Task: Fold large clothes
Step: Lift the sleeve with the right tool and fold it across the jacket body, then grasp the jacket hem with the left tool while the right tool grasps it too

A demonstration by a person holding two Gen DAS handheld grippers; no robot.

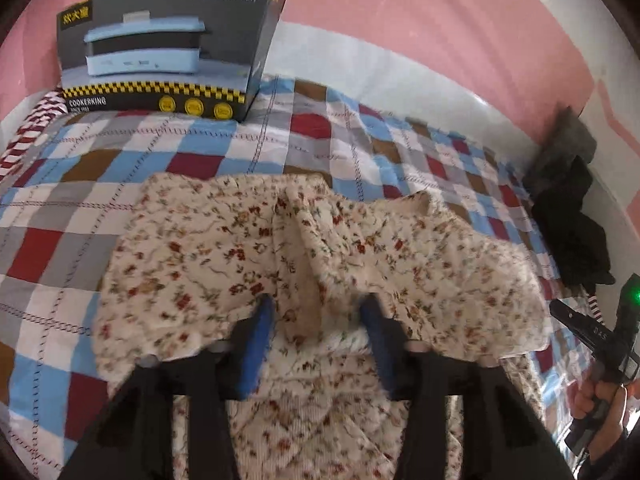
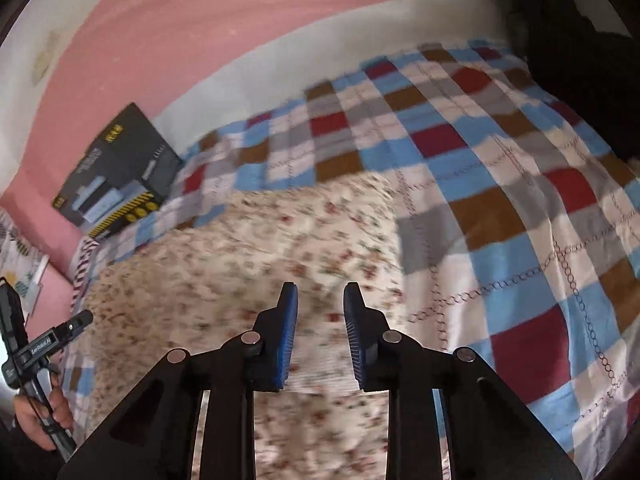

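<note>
A cream garment with a small floral print (image 1: 304,248) lies on the checked bedspread (image 1: 188,148). My left gripper (image 1: 320,312) has its blue pads wide apart, with a raised fold of the floral cloth bunched between them and draped over the fingertips (image 1: 262,320). The jaws stand open around the fold. In the right wrist view the same garment (image 2: 256,248) lies flat, blurred. My right gripper (image 2: 320,304) hovers over its right part, open and empty, blue pads (image 2: 288,328) apart.
A black cooker box (image 1: 168,48) stands at the bed's far left, also in the right wrist view (image 2: 120,168). Dark clothes (image 1: 568,208) are piled at the right edge by the pink wall. The other hand-held gripper (image 1: 600,344) shows at the right.
</note>
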